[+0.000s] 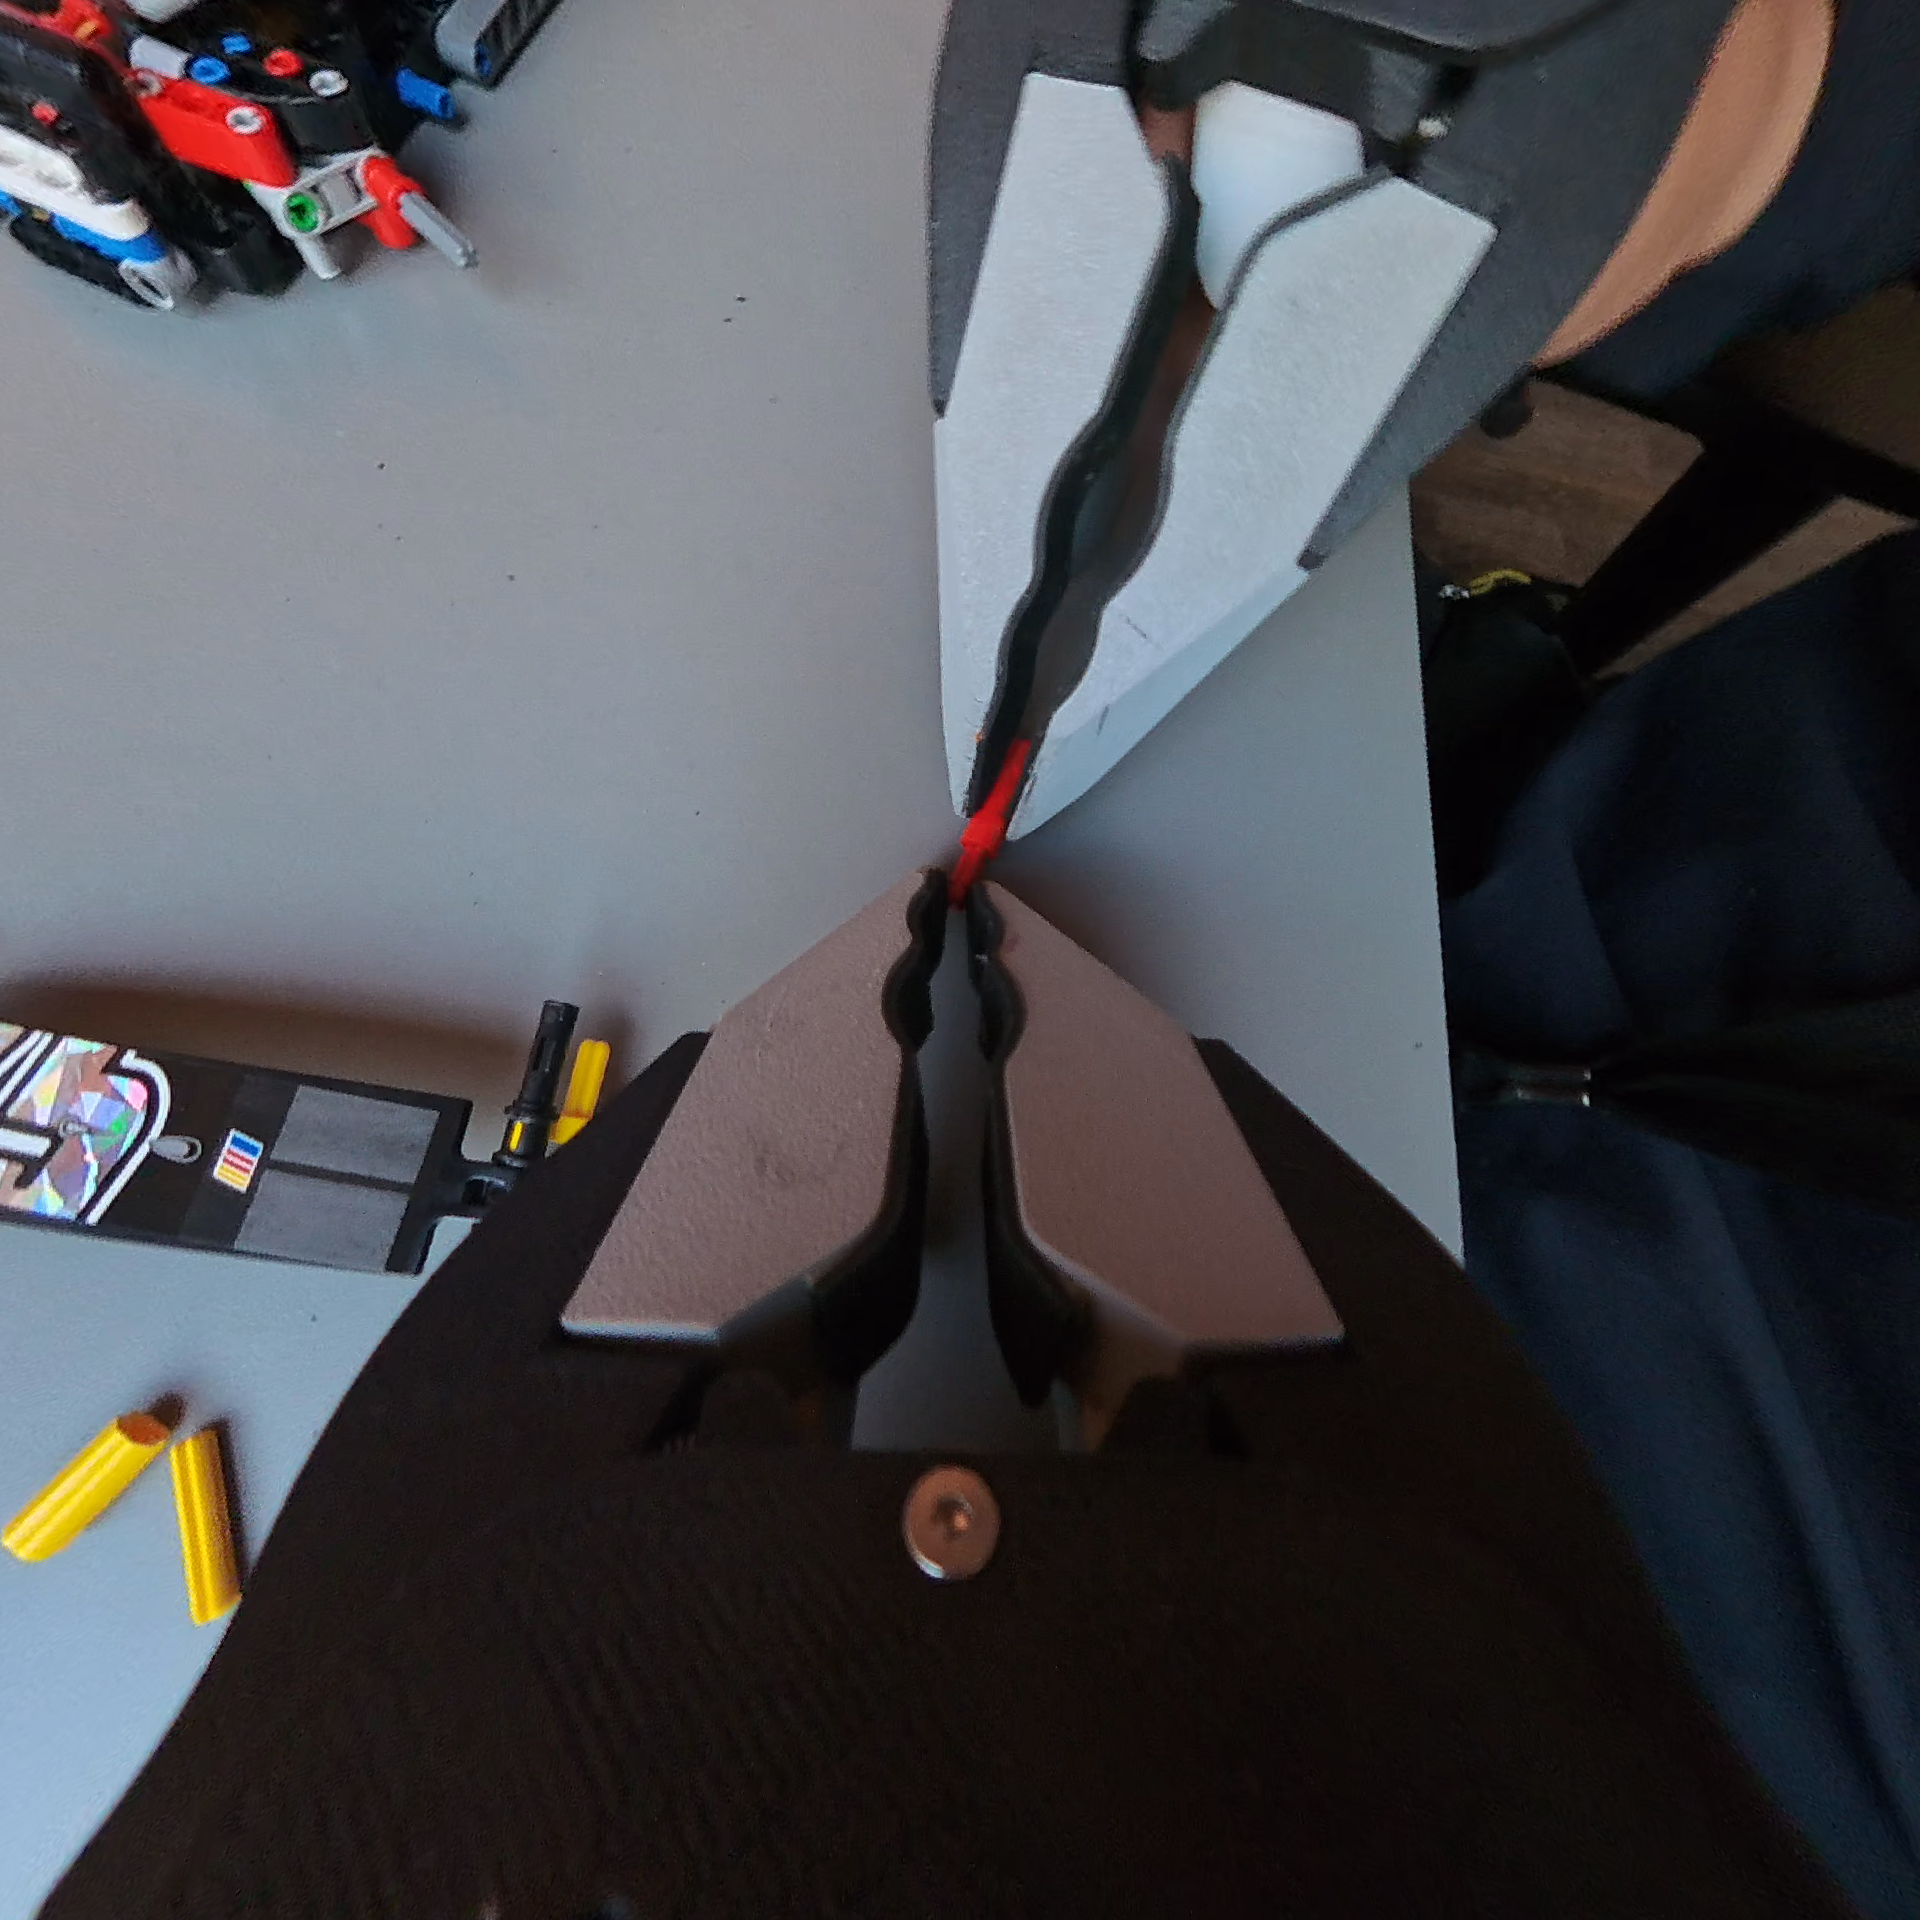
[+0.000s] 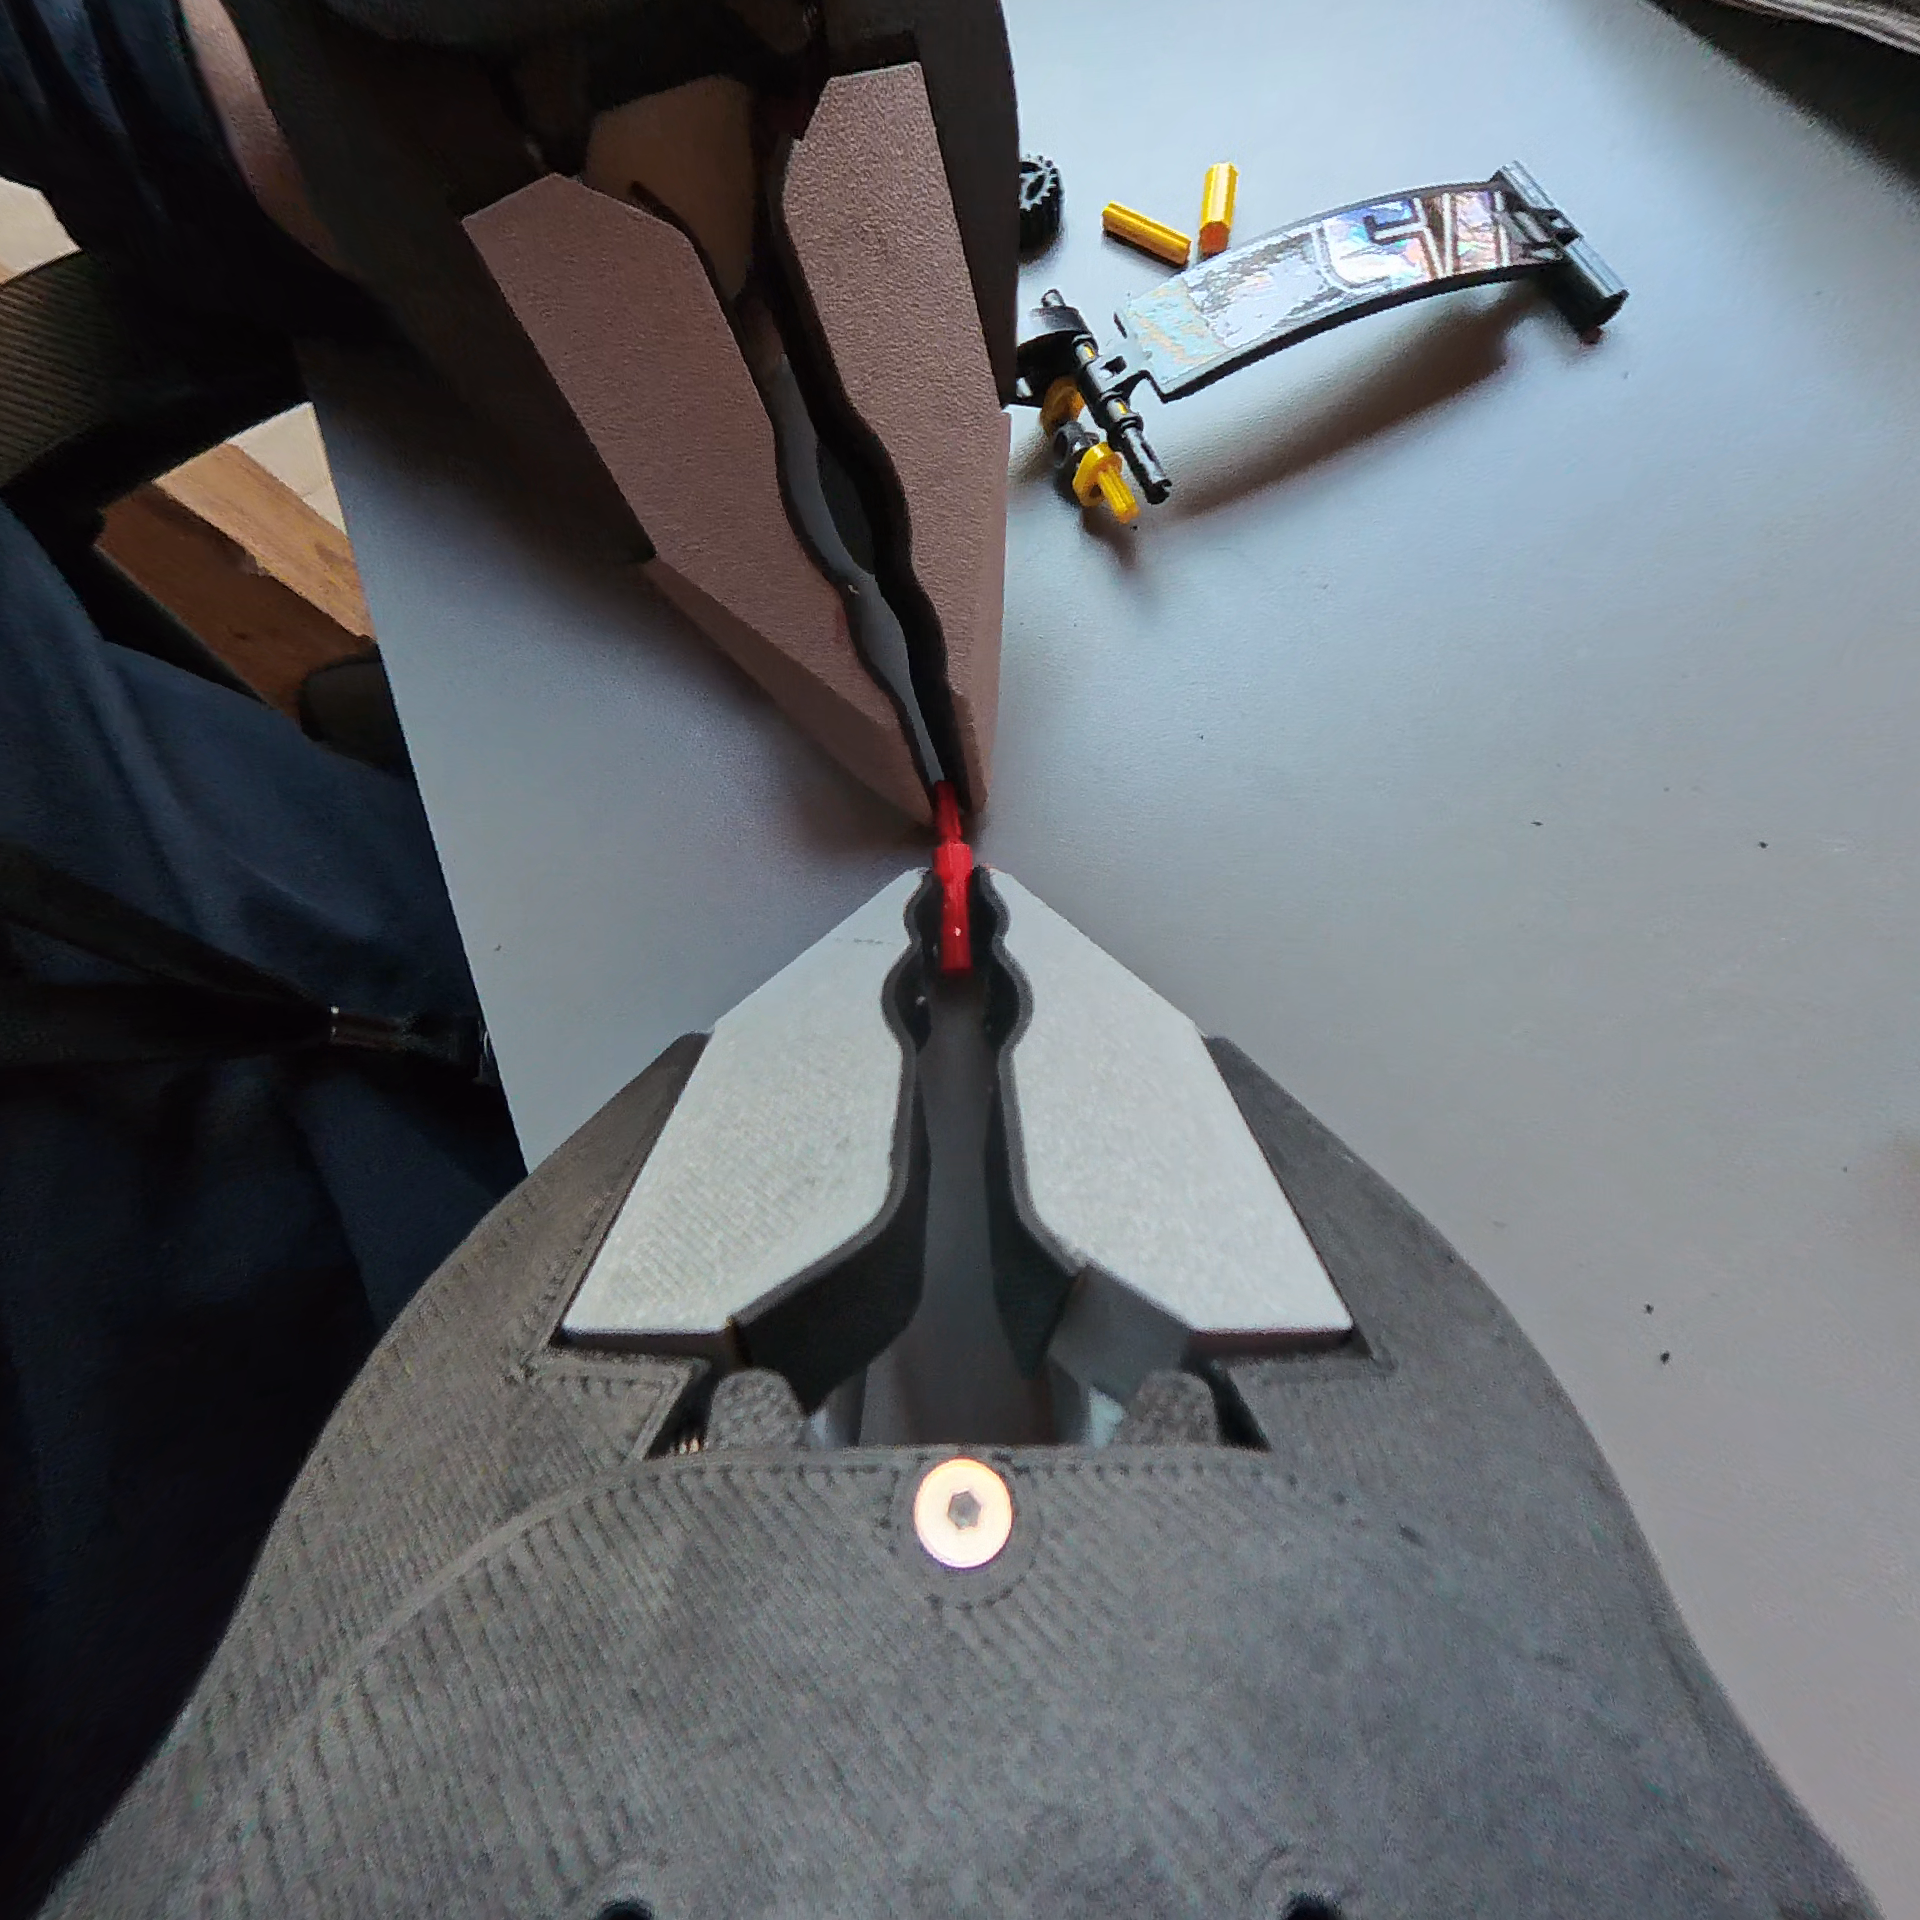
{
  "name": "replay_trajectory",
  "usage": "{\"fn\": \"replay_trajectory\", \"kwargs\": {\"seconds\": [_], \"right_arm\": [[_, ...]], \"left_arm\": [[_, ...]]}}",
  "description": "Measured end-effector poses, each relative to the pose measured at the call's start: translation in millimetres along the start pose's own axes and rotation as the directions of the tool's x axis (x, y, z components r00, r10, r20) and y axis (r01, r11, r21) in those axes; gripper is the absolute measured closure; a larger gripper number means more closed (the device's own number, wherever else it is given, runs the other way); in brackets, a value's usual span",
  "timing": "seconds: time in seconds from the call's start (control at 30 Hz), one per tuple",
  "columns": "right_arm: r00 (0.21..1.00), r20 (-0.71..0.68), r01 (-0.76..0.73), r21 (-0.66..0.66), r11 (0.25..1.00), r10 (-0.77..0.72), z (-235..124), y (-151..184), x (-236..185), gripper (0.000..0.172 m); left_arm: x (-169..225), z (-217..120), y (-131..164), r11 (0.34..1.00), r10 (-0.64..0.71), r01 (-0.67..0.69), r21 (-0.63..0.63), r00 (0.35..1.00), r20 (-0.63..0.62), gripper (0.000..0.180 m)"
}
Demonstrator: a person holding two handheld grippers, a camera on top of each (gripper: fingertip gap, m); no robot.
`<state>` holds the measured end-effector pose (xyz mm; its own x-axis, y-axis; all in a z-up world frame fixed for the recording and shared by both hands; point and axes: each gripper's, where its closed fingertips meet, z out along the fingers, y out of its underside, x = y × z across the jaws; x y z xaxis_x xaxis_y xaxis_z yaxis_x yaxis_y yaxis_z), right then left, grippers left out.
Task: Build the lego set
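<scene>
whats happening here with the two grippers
A person holds two grippers tip to tip over a grey table. Both are closed on one small red pin: the right gripper grips one end, the left gripper the other. Yellow pins, a black curved panel and a part-built toy vehicle lie on the table.

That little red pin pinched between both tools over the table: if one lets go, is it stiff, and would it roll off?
The red pin spans the gap between the right tool and left tool without sagging, so probably rigid plastic. It looks tiny, likely very light. Being slim and rounded, near the table edge, it may roll or bounce away.
</scene>
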<state>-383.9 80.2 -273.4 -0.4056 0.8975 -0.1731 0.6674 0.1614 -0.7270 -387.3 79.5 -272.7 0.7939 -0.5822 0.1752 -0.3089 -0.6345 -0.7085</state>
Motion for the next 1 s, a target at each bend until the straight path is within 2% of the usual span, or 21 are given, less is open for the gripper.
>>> {"fn": "replay_trajectory", "kwargs": {"seconds": [0.17, 0.3, 0.53, 0.8, 1.0], "right_arm": [[0.997, -0.074, 0.036, 0.001, 0.999, -0.036, 1.4, -1.6, 3.6, 0.168], [0.998, -0.038, 0.043, -0.005, 0.999, -0.043, 2.1, -2.1, 3.3, 0.168], [0.981, 0.038, 0.190, -0.019, 0.982, -0.189, 3.9, -2.9, 2.6, 0.167], [0.947, 0.054, 0.319, -0.015, 0.948, -0.318, 3.9, -2.2, 0.5, 0.167], [0.957, 0.034, 0.288, -0.019, 0.957, -0.288, 3.3, -2.8, 5.0, 0.167]], "left_arm": [[-2.6, 0.1, -0.6, 1.000, -0.017, 0.017, 0.006, 1.000, 0.024, 0.180], [-1.6, 0.1, -0.9, 0.999, -0.032, 0.032, 0.001, 0.999, -0.003, 0.180], [1.4, 0.3, -0.3, 1.000, 0.021, -0.022, -0.016, 0.997, -0.071, 0.180], [2.7, 2.1, -2.0, 0.997, 0.059, -0.064, -0.035, 0.988, -0.139, 0.180], [-0.9, 5.2, -5.7, 0.999, 0.018, -0.020, -0.025, 0.996, -0.082, 0.180]]}}
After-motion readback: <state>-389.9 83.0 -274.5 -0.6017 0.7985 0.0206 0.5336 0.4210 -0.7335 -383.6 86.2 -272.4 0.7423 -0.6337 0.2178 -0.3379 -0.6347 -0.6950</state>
